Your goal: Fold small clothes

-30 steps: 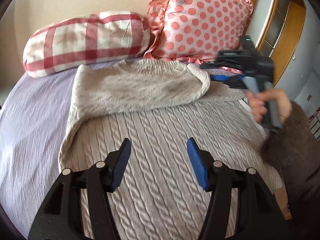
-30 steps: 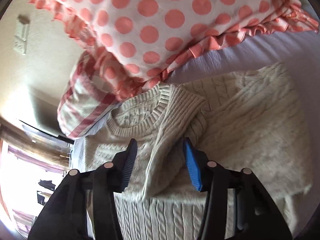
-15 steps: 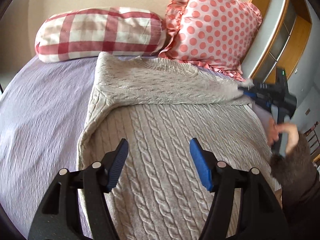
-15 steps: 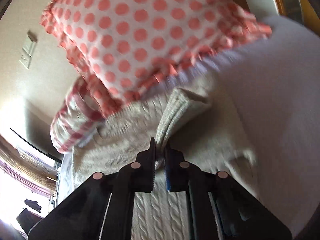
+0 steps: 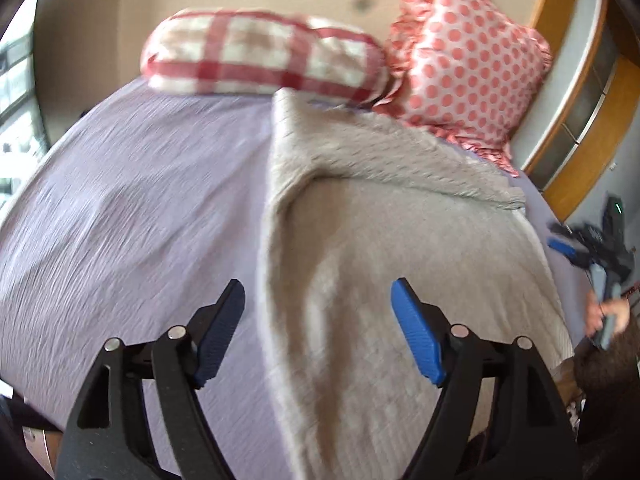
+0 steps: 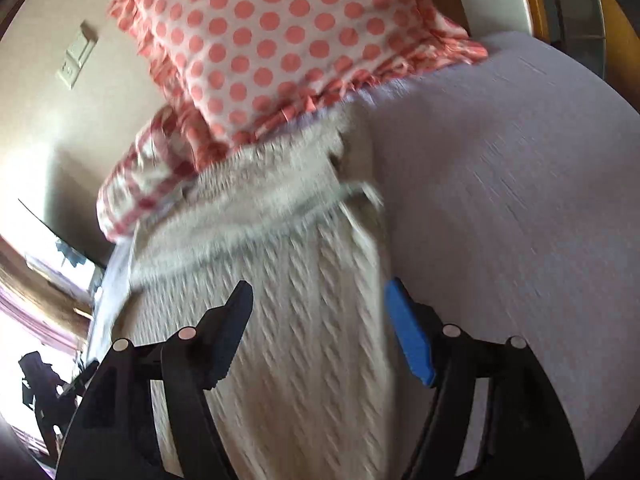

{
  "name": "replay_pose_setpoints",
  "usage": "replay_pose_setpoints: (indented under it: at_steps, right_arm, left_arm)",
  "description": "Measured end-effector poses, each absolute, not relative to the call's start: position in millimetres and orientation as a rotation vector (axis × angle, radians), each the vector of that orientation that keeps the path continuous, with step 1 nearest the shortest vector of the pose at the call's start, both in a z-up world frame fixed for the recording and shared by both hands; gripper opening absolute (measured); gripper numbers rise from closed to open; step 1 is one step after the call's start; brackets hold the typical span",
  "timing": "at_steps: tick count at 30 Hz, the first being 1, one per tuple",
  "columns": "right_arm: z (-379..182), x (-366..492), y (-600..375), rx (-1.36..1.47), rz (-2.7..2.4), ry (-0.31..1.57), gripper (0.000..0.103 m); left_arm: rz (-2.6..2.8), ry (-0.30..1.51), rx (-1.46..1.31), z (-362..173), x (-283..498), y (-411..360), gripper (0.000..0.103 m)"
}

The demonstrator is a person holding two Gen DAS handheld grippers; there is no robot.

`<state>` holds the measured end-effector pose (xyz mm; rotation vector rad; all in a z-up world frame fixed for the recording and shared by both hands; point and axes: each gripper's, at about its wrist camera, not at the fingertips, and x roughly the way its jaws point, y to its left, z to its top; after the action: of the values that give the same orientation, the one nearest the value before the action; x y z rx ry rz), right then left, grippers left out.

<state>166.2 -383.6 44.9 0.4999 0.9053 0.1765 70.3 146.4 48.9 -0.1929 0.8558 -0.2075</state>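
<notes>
Cream cable-knit sweater (image 5: 400,248) flat on lilac bed (image 5: 132,220), sleeve folded across chest. Left gripper (image 5: 318,328) & right gripper (image 6: 318,328) above it, jaws released, empty. Checked pillow (image 5: 260,56), polka-dot pillow (image 6: 280,40) touching collar end.

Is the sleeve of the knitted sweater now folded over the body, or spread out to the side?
Folded: the sleeve lies across the chest of the sweater, below the pillows. Neither gripper holds it.

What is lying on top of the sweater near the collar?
A folded sleeve lies across the upper part of the sweater, from the left shoulder to the right edge. It covers the chest and most of the collar, so these cannot be seen.
</notes>
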Motion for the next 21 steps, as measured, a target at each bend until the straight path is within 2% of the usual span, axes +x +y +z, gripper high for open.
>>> replay_pose_setpoints:
  at_steps: [7,12,15,18,19,20,21]
  right_arm:
    - [19.8,107.4,-409.5,0.587,0.202,0.953,0.065]
    - [8.9,84.9,-400.4,0.668,0.335,0.952,0.043]
    - [-0.3,70.1,-389.2,0.69,0.429,0.956,0.026]
    - [-6.5,54.4,-380.7,0.7,0.49,0.952,0.017]
    - [-7.6,48.4,-377.9,0.699,0.503,0.944,0.016]
    - [-7.5,44.3,-377.0,0.702,0.509,0.934,0.014]
    - [-7.4,39.8,-375.3,0.704,0.509,0.915,0.01]
  left_arm:
    - [-0.265,0.932,-0.3,25.2,48.8,154.0,0.075]
    - [-0.296,0.929,-0.29,20.8,29.4,141.0,0.072]
    - [-0.292,0.919,-0.294,19.5,13.9,139.1,0.058]
    - [-0.283,0.913,-0.319,17.0,-1.1,141.9,0.033]
    - [-0.288,0.919,-0.348,14.4,-4.6,144.6,0.021]
    - [-0.297,0.929,-0.381,11.0,-6.2,147.2,0.013]
    - [-0.299,0.927,-0.397,9.9,-7.2,149.2,0.013]
